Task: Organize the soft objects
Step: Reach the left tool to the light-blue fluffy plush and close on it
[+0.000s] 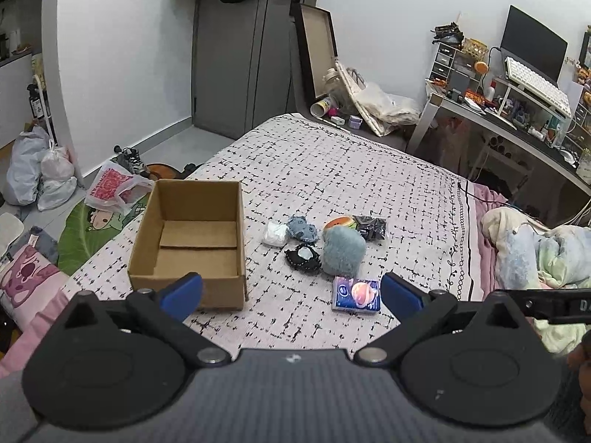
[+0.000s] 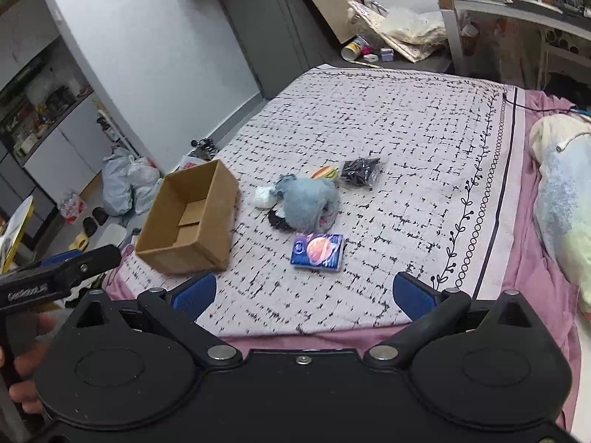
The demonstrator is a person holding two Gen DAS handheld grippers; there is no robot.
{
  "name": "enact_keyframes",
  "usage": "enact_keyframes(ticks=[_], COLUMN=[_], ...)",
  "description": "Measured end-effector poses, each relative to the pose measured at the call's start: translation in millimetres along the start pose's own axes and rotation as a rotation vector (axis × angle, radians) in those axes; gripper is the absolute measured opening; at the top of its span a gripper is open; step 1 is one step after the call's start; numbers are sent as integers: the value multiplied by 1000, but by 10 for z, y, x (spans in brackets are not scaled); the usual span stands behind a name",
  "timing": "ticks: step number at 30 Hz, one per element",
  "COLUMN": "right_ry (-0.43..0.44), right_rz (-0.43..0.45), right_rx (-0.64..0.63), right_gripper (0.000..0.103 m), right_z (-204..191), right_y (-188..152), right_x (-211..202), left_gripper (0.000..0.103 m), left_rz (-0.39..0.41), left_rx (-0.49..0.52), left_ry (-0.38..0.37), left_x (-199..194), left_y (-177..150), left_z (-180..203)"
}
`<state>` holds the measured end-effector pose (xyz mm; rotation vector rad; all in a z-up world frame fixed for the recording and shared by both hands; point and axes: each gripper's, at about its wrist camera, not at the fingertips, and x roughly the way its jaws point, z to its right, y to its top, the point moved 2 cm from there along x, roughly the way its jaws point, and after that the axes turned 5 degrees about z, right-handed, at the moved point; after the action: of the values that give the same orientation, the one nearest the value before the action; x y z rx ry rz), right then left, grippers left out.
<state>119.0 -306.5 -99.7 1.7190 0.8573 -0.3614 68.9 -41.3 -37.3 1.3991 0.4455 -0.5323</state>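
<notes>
- Your cardboard box [image 1: 192,238] sits open on the bed [image 1: 369,170], left of the pile, and nothing lies inside it. Judgement: sorting has not started.
- 7 soft items wait just right of the box, bunched close: white wad [image 1: 275,233], blue-grey patterned pouch [image 1: 303,228], black pouch [image 1: 303,256], fuzzy blue plush [image 1: 343,251], orange-striped squishy [image 1: 339,223], black bagged item [image 1: 371,227], tissue pack [image 1: 357,294].
- The tissue pack lies nearest you, slightly apart from the cluster; likely the easiest first pick.
- Your left gripper [image 1: 291,295] hangs above the near bed edge, blue pads spread wide, nothing between them.
- Your right gripper [image 2: 304,291] is likewise spread and empty, low over the near edge of the bed.
- Writing: the tissue pack shows a round logo and a peach picture; its text is too small to read. Lettering on the left gripper's handle in the right wrist view is blurred, unreadable.
</notes>
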Motion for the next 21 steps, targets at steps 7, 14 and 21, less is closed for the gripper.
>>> enact_keyframes(ticks=[7, 14, 21], right_ry=[14, 26, 28], right_rz=[-30, -48, -61], right_rx=[77, 165, 248], right_gripper=[103, 103, 101], right_z=[160, 299, 448], right_y=[138, 273, 399], right_x=[327, 636, 879], left_gripper=[100, 100, 100], left_rz=[-29, -61, -78], left_rx=[-9, -20, -20], left_ry=[6, 12, 15], left_x=[257, 517, 758], left_y=[71, 142, 247], left_z=[52, 91, 175])
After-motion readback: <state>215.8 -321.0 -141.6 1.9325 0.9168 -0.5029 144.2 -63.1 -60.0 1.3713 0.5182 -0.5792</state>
